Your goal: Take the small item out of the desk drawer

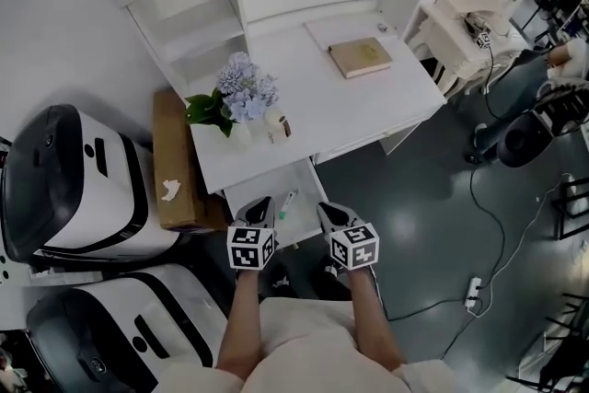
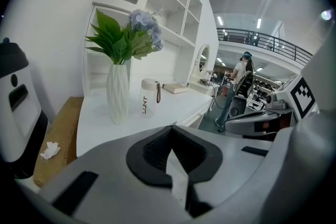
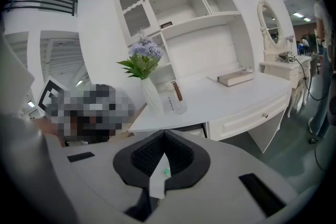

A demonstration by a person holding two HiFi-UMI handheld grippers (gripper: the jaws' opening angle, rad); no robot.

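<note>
Found left tool (image 1: 261, 203) and right tool (image 1: 326, 209) with jaws pressed together, clamped on nothing. Spotted the small item (image 1: 287, 203), white with green, lying in the open drawer (image 1: 304, 175) under the bench (image 1: 322, 106), between the two tools. Judged a likely slip: lowered shut, would nudge it aside instead of gripping. Saw drawer and item whole only in head view; glimpsed what seemed its green mark through the right tool's gap; got merely vase (image 2: 117, 93) and bottle (image 2: 149, 97) in left gripper view.

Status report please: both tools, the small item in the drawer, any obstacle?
Both shut, empty: left tool, right tool. The small item lies in the open drawer, not gripped. Way to it looks free.
</note>
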